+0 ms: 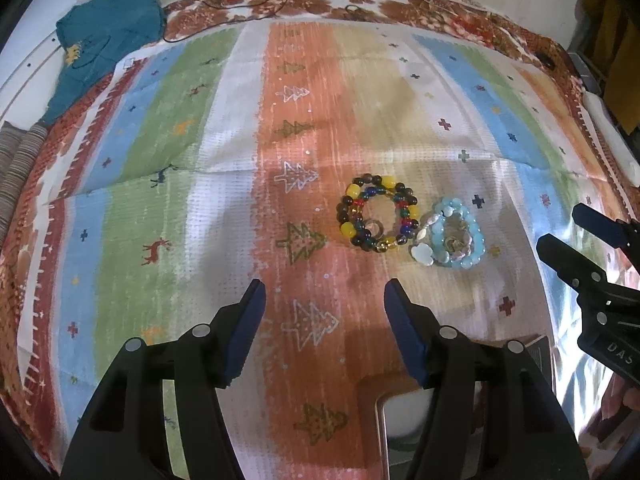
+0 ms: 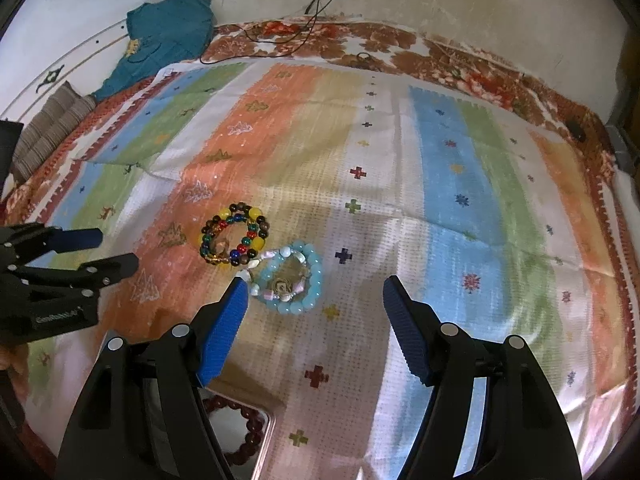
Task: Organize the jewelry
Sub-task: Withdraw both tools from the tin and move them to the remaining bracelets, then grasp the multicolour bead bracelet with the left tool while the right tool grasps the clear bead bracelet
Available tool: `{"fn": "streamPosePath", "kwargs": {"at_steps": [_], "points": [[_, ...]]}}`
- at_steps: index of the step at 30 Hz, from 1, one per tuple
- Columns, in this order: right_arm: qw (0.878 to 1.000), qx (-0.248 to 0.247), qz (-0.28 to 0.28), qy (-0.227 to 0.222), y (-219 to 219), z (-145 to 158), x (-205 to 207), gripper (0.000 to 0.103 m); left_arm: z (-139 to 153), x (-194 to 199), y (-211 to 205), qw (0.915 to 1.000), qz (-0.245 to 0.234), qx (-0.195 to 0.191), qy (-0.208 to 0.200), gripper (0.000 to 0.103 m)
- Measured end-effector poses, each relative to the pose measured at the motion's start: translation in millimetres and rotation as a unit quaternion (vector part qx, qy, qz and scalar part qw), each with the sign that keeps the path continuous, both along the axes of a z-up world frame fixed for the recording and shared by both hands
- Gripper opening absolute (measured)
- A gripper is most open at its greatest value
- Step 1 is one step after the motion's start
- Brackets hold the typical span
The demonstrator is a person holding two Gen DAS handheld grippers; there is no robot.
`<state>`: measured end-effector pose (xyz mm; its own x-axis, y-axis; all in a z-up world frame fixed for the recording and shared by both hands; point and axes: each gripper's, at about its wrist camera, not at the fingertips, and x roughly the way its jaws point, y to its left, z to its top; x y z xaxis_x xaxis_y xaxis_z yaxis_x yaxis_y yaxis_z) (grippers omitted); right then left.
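Observation:
A pile of multicoloured bead bracelets (image 1: 378, 213) lies on the striped cloth, and it also shows in the right wrist view (image 2: 234, 234). Beside it lies a light blue bead bracelet with pearly pieces (image 1: 456, 238), seen too in the right wrist view (image 2: 290, 282). My left gripper (image 1: 325, 330) is open and empty, short of the piles. My right gripper (image 2: 314, 330) is open and empty, its left finger close to the blue bracelet. A tray (image 2: 262, 446) holding a dark red bead bracelet (image 2: 250, 426) sits under my right gripper; its rim also shows in the left wrist view (image 1: 380, 420).
The striped cloth (image 2: 440, 184) covers a bed with a red flowered sheet (image 2: 320, 42). A teal garment (image 2: 168, 36) lies at the far left against the wall. Black cables (image 2: 304, 20) trail at the back. A striped cushion (image 2: 44, 136) sits at the left edge.

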<state>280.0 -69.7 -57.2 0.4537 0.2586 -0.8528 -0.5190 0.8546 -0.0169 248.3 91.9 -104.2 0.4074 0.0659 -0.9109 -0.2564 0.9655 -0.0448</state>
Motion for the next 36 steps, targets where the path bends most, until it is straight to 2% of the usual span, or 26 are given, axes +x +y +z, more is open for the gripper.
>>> {"fn": "streamPosePath", "kwargs": {"at_steps": [25,36], "points": [[0.999,-0.039,0.027,0.011,22.5,-40.1,29.1,0.07,-28.1,43.3,20.2,0.998,0.018,-0.057,0.019,0.063],[0.997,-0.058,0.043,0.014,34.0,-56.2,37.7,0.07,-41.8,61.0,23.1,0.9975,0.014,-0.064,0.028,0.062]]}}
